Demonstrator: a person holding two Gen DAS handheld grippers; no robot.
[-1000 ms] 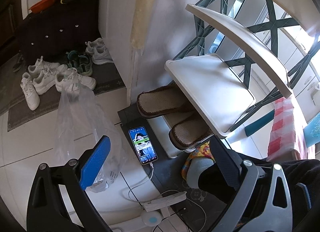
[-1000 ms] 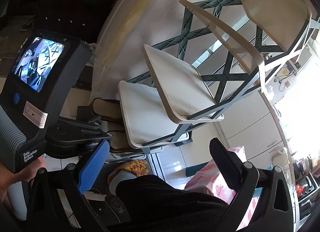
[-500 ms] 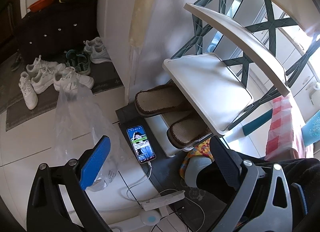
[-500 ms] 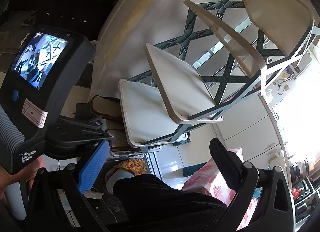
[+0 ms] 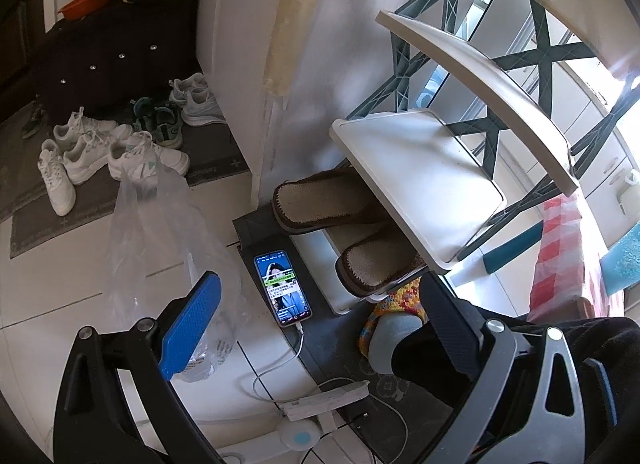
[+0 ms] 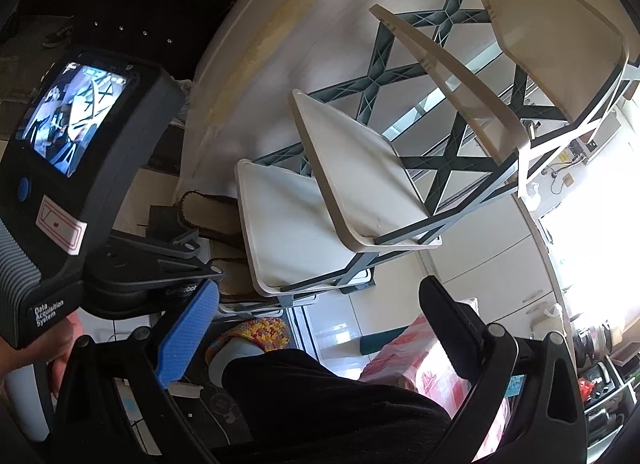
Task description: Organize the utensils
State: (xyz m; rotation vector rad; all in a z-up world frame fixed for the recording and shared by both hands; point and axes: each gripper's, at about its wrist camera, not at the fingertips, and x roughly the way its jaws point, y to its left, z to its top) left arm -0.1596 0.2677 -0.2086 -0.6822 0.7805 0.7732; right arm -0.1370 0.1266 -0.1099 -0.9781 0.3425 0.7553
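Both tongs hang released w/ nothing between the fingers: left gripper point(image 5: 316, 328) over the floor beside the white shelf rack point(image 5: 420, 179), right gripper point(image 6: 320, 328) aimed at the same rack from lower down, jaws wide apart.

Risks, as I judge them: no utensils show in either view, so the task's things can't be placed relative to either gripper; they're out of frame or hidden. Kitchen counter point(image 6: 600, 348) far right of the rack in the right wrist view holds some cookware, too small to tell what. Could be the likeliest place to look, but that's a guess.

Clutter below the rack is the hazard. Phone point(image 5: 283, 288) lies face up just left of the rack's bottom tier, charging cable point(image 5: 280, 364) trailing to a power strip point(image 5: 324, 400) near the person's foot point(image 5: 390, 340). A low sweep of the left gripper could snag the cable or knock the phone. Clear plastic bag point(image 5: 160, 240) stands left of the phone, close to the blue finger pad point(image 5: 190, 328); easy to catch. Slippers point(image 5: 320, 201) sit on the bottom tier, partly under the shelf above.
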